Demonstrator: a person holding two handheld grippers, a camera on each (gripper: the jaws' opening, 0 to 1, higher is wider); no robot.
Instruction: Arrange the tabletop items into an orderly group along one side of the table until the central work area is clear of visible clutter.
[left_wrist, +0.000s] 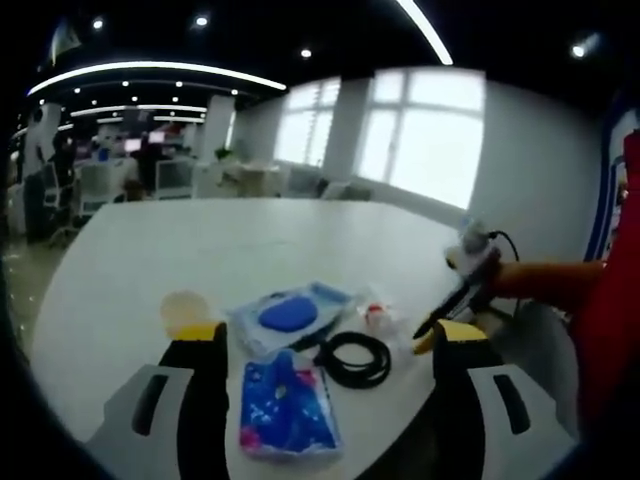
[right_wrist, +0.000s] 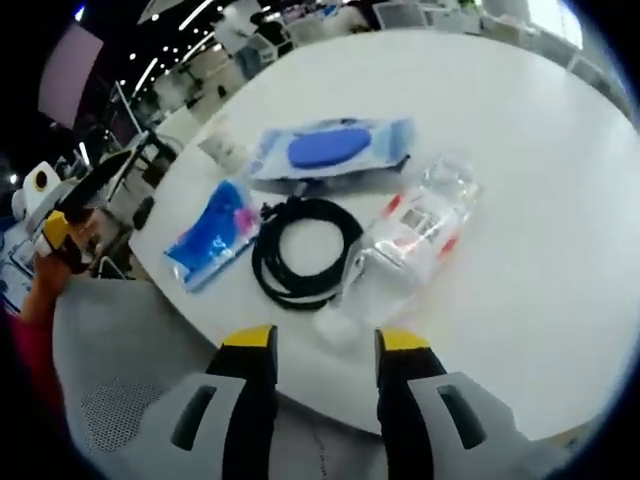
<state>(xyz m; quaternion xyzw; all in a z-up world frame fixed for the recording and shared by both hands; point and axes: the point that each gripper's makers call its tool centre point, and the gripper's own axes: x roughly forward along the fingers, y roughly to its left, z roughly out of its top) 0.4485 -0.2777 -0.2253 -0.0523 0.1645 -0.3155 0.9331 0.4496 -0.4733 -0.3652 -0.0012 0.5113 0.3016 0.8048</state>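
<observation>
The cable (right_wrist: 305, 250) lies coiled near the table (right_wrist: 540, 180) edge, with a blue pouch (right_wrist: 212, 232) just left of it, a blue-pad packet (right_wrist: 330, 148) beyond it and a clear packet (right_wrist: 410, 240) touching its right side. My right gripper (right_wrist: 325, 350) hovers open and empty just short of the cable; my left gripper (left_wrist: 325, 345) is open and empty too. I judge I'm still approaching, and next must close on one item.

On the white table (right_wrist: 520, 200) lie 4 items close together: a coiled black cable (right_wrist: 303, 250), a clear packet (right_wrist: 410, 235) touching it, a blue-patterned pouch (right_wrist: 213, 235), and a bag holding a blue oval (right_wrist: 330, 148).
</observation>
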